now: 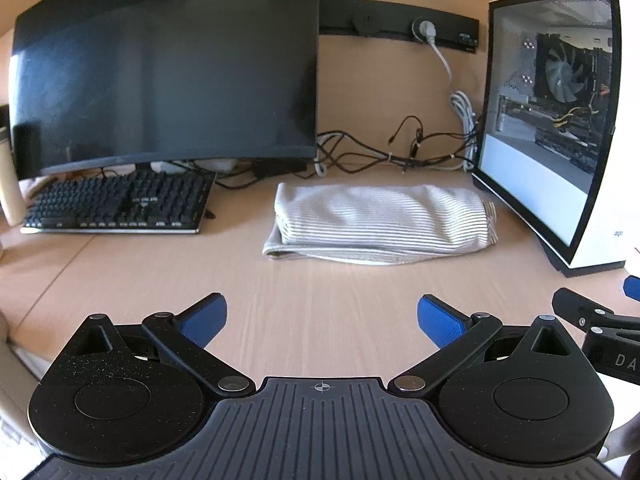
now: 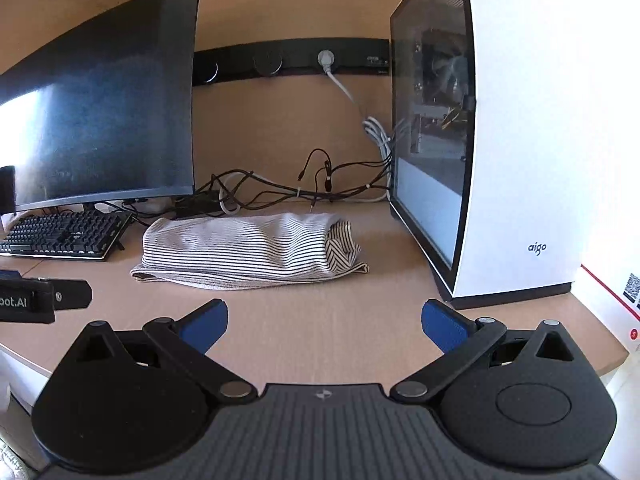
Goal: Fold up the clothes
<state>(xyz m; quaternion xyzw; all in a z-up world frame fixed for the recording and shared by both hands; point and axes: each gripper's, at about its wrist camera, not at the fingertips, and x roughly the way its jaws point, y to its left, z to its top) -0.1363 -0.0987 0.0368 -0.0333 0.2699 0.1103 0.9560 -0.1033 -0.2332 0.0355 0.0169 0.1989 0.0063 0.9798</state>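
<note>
Striped folded garment (image 1: 380, 224) lies ahead, its far edge hidden; left gripper (image 1: 322, 320) and right gripper (image 2: 324, 322) gape empty.

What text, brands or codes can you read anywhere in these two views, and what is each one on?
"aigo": on the white computer case, low on its front.
"DA", cut off: on the right gripper body, in the left wrist view.
"bot.AI", cut off: on the left gripper body, in the right wrist view.
QR code on the white box: too small to read.
Print on the black wall power strip: blurred.
</note>
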